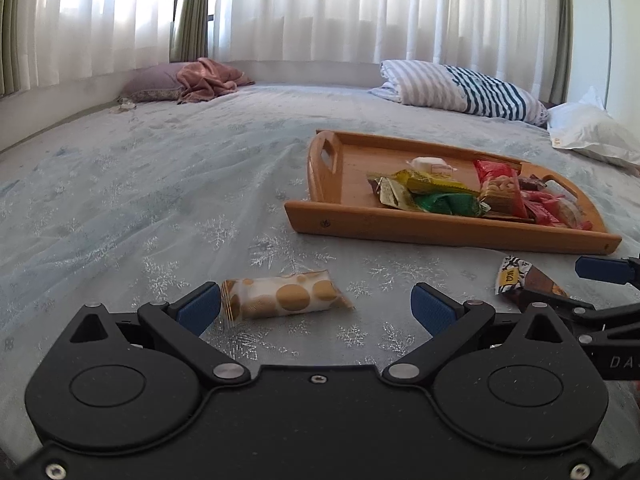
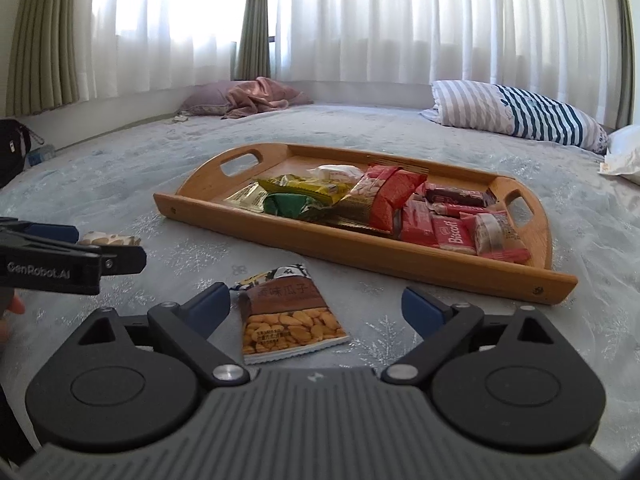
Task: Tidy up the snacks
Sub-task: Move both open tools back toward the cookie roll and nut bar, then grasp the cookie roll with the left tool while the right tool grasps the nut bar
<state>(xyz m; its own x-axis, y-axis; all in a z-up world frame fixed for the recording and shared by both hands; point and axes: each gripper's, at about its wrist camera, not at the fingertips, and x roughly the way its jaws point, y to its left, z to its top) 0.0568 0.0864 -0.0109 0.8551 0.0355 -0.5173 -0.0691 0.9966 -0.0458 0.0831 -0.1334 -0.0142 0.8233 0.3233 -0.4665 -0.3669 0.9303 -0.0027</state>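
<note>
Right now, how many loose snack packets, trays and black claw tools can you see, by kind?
Loose snack packets: 2 (gold-dotted packet, melon-seed packet)
Wooden tray: 1
Grippers: 2 (left gripper, right gripper)
Total: 5

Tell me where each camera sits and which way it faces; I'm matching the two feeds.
Left wrist: on the left hand-held gripper, looking along the bed at the polka-dot snack; its own open fingers show.
Right wrist: on the right hand-held gripper, facing the seed packet; its open fingers and a fingertip at the left edge show.
Shared: wooden tray, both loose snacks, each other's gripper.
</note>
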